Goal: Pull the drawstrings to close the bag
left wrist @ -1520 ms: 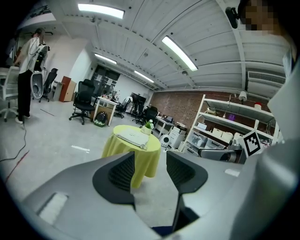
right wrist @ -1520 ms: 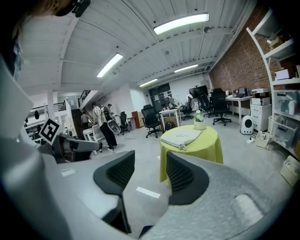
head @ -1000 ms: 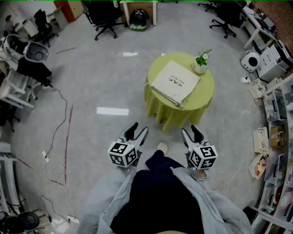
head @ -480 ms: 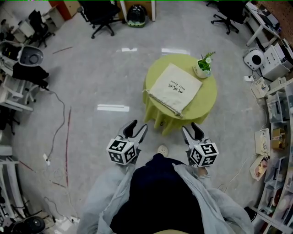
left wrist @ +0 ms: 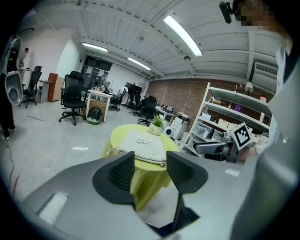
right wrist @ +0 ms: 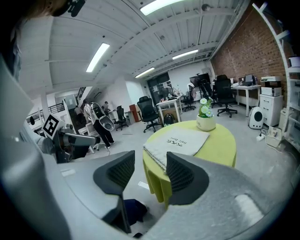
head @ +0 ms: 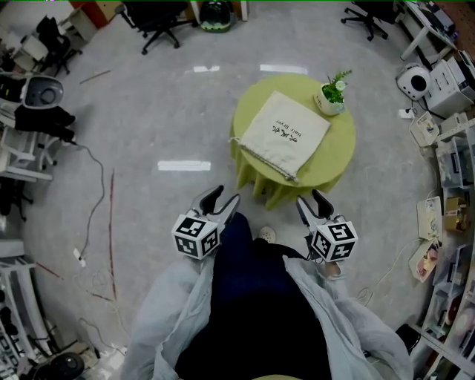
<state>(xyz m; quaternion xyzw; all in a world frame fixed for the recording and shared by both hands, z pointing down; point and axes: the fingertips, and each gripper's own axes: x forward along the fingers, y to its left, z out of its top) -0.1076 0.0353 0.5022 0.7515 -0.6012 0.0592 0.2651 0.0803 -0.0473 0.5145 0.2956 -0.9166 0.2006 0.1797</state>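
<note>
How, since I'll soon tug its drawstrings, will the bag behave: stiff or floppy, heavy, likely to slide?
Probably floppy: the bag is thin cloth lying flat, its mouth edge puckered. Likely light, since it looks flat and empty. It may slide on the tablecloth when tugged, as nothing rests on it.

An open office-cum-lab: beyond the round table (head: 338, 152) stand swivel chairs (head: 152, 15); right of it, shelves (head: 454, 159) and a printer (head: 454, 74); left of it, floor cables (head: 93, 200). Brick wall (left wrist: 178, 96) behind it, strip lights (left wrist: 182, 35) overhead.
</note>
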